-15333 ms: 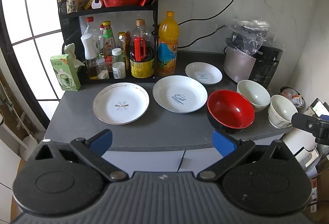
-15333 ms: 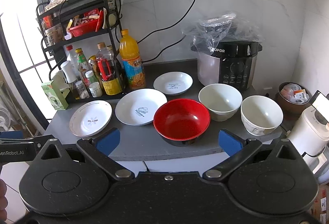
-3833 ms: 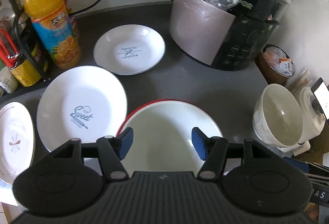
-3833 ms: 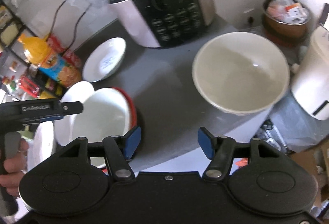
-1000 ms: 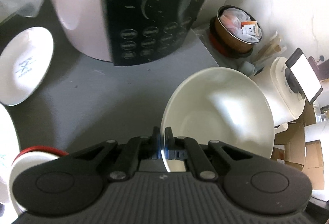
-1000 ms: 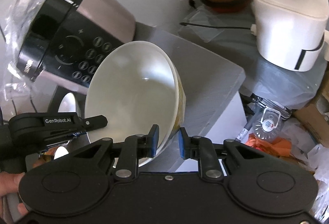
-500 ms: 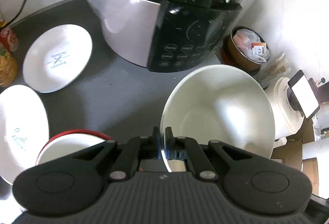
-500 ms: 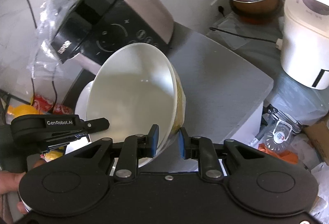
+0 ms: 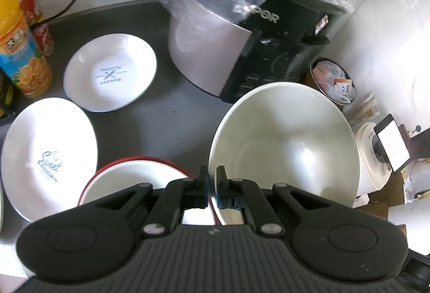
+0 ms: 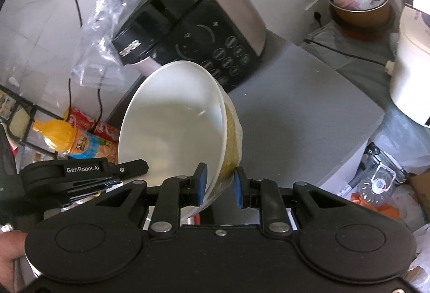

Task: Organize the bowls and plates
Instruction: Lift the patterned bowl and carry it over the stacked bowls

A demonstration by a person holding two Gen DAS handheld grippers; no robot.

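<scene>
My left gripper [image 9: 212, 185] is shut on the near rim of a white bowl [image 9: 285, 142] and holds it lifted and tilted. My right gripper [image 10: 217, 182] is shut on the opposite rim of the same bowl [image 10: 174, 131]. Below left, a white bowl [image 9: 134, 180] sits nested inside the red bowl [image 9: 139, 159]. A large white "Sweet" plate [image 9: 45, 155] and a smaller white plate [image 9: 110, 72] lie on the dark counter [image 9: 164, 110].
A black and silver pressure cooker [image 9: 242, 37] with a plastic bag over it stands at the back, also in the right wrist view [image 10: 193, 26]. An orange juice bottle [image 9: 18, 42] stands far left. A brown pot [image 9: 332, 80] and a white appliance [image 10: 414, 77] are off the counter's right end.
Both grippers have carried the white bowl up and leftward, from the counter's right end toward the nested red and white bowls. Both grips stayed shut.
</scene>
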